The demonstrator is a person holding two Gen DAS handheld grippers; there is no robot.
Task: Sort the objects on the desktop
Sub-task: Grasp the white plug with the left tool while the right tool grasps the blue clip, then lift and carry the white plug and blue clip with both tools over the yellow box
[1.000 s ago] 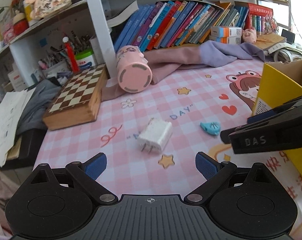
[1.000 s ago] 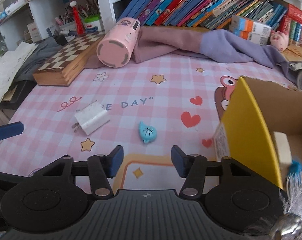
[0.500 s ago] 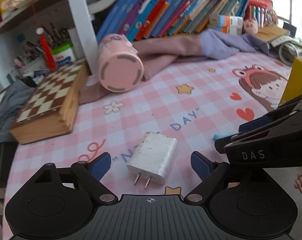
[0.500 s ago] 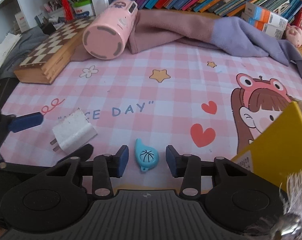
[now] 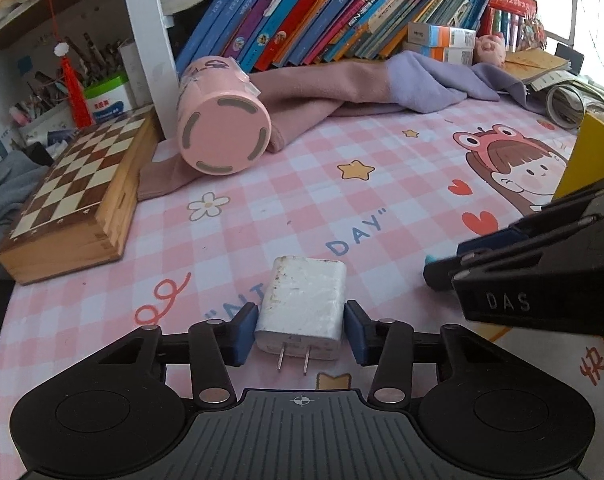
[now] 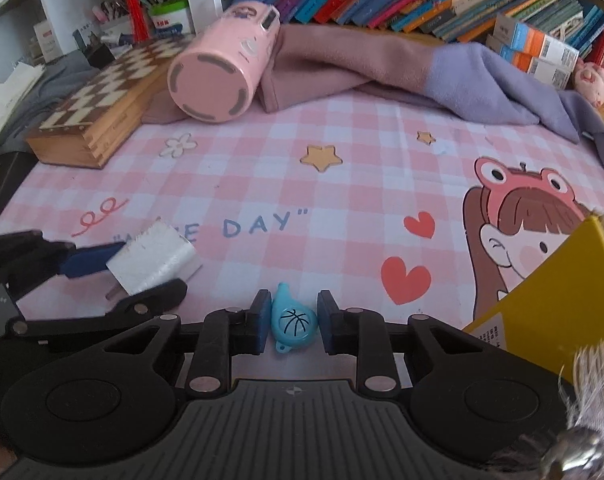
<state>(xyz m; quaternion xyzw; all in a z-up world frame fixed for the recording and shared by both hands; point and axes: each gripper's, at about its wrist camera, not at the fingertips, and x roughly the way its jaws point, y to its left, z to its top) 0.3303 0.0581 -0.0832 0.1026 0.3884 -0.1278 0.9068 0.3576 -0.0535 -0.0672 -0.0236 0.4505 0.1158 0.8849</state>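
The left gripper [image 5: 301, 332] has its blue pads pressed against both flanks of the white charger [image 5: 304, 308], which lies on the tabletop [image 5: 302, 200] with its prongs pointing back toward the camera. The right gripper [image 6: 290, 322] is closed on the small blue teardrop charm [image 6: 292, 320], its pads touching each side; the charm also rests on the tabletop, just right of the charger. To lift well, I judge both should rise straight up before swinging, since the two grippers sit near each other and could clash. The charm is tiny and rounded, so it may squirt out if squeezed off-centre.

To the right stands the yellow cardboard box [image 6: 542, 296], likely the sorting bin; its inside is hidden from here. Farther back a pink cup [image 5: 222, 136] lies on its side against a folded cloth [image 5: 342, 84], beside a wooden chess box [image 5: 74, 200], which is shut.
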